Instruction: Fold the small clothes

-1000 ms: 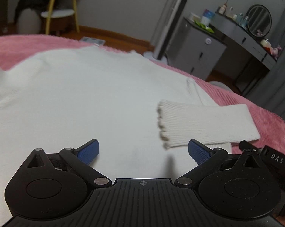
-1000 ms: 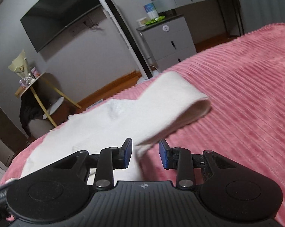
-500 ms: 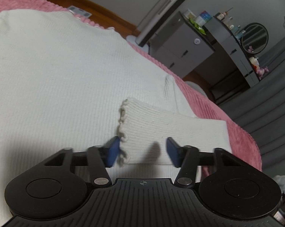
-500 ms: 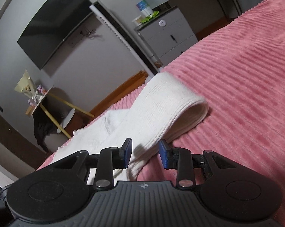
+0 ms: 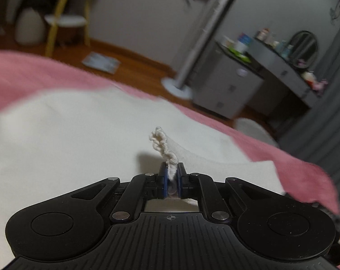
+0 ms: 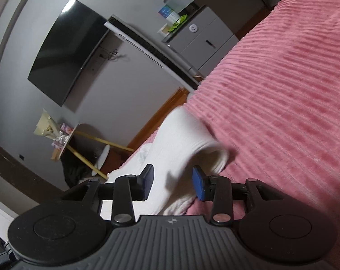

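White sleeve cuff (image 5: 164, 145) pinched tight in left gripper (image 5: 171, 181) above the sweater (image 5: 68, 139), right gripper (image 6: 172, 183) jaws apart (gripping nothing) around the sleeve fold (image 6: 183, 139), pink blanket (image 6: 282, 90) underneath.

Qty 2 grippers: left gripper (image 5: 172, 180), right gripper (image 6: 172, 183). Qty 1 white sweater (image 5: 68, 139) w/ 1 sleeve cuff (image 5: 163, 146) visible, on 1 pink blanket (image 6: 282, 90). Bkgd: 1 wall TV (image 6: 64, 51), 1 round mirror (image 5: 305, 45), 1 grey cabinet (image 5: 228, 90), 1 tower fan (image 5: 199, 45).
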